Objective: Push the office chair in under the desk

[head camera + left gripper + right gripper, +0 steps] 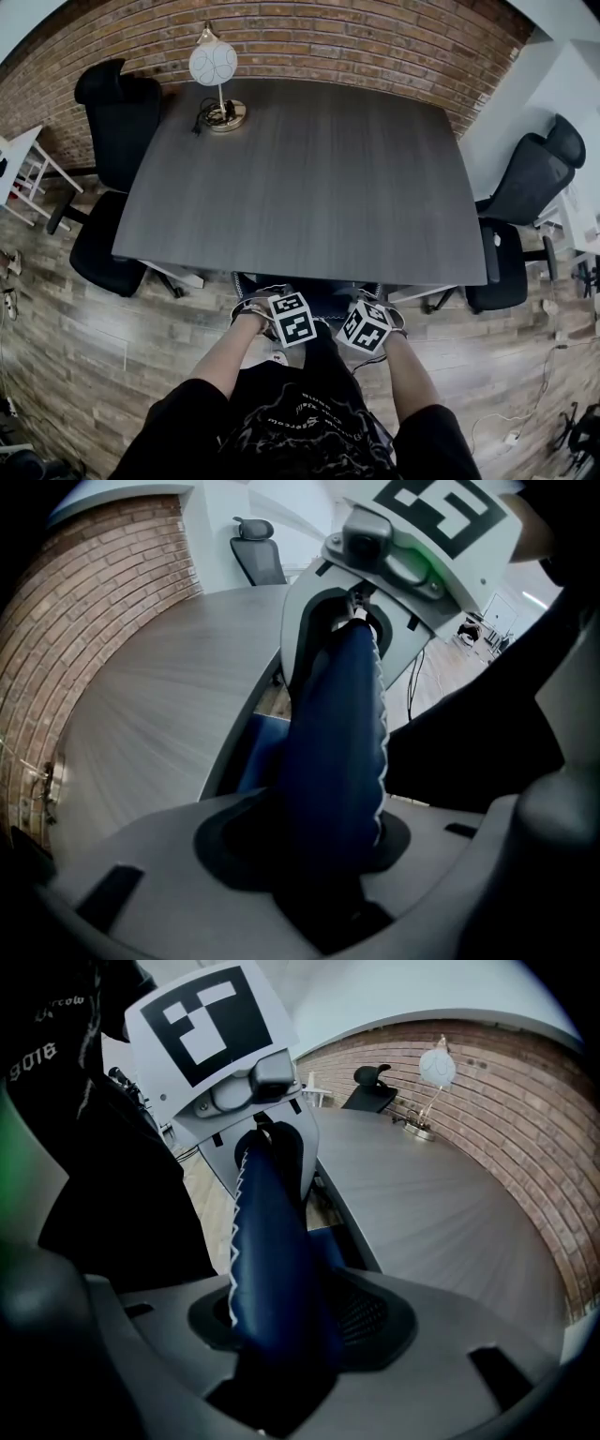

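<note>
Seating: office chair [323,292] tucked under desk [309,178] at near edge, blue backrest top showing.
Left gripper [314,855]: jaws apart, loose around backrest's top edge.
Right gripper [281,1335]: jaws apart too, same edge between them.

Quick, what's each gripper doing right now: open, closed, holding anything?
Left gripper: open, jaws straddling the blue chair back without clamping it.
Right gripper: open, loosely straddling the same chair back.
</note>
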A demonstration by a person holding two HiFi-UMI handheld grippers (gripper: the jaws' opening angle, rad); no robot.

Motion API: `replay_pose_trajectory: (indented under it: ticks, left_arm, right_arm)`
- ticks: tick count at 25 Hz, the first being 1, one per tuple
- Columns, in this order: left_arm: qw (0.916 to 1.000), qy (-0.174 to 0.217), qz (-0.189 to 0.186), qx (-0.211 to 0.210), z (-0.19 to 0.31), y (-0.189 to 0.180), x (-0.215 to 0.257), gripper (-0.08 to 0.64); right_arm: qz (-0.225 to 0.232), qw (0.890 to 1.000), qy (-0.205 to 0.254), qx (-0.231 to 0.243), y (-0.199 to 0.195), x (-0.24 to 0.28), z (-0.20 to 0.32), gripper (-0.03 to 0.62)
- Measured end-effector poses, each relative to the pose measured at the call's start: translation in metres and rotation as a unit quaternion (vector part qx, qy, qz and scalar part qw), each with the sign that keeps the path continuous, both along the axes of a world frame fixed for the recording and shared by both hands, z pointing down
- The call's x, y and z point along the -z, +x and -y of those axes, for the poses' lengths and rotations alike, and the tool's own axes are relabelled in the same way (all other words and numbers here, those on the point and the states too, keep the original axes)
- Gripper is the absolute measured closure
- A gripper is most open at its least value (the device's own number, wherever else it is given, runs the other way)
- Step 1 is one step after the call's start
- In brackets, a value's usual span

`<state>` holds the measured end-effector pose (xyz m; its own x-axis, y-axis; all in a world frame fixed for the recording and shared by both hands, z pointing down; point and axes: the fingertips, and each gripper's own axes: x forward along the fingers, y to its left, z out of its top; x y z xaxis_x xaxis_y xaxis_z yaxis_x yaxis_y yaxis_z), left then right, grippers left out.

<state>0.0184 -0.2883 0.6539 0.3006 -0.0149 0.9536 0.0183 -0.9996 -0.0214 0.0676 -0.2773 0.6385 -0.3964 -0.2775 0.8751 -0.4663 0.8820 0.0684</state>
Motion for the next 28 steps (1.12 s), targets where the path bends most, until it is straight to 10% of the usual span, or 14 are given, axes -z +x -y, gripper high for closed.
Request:
replay_pose_trajectory:
  ticks: [7, 16, 24, 28]
  left_arm:
    - [0.9988, -0.018, -0.014, -0.044, -0.014, -0.006, 0.005, 0.311]
    - [0.9858, -0.038, -0.154, 0.055, 0.0, -0.008, 0.065, 0.301]
    - [0.9327, -0.055, -0.301, 0.19, 0.009, -0.021, 0.109, 0.302]
    - [0.892, -0.026, -0.373, 0.255, 0.026, -0.037, 0.137, 0.302]
  right_arm:
    - [0.019, 0.998, 0.006, -0.056, -0.007, 0.013, 0.002, 0.322]
    - [0.079, 0.988, 0.062, -0.113, -0.008, 0.063, -0.001, 0.322]
    - [0.175, 0.949, 0.142, -0.222, -0.001, 0.117, 0.011, 0.322]
    - [0.21, 0.927, 0.171, -0.26, -0.002, 0.136, 0.014, 0.322]
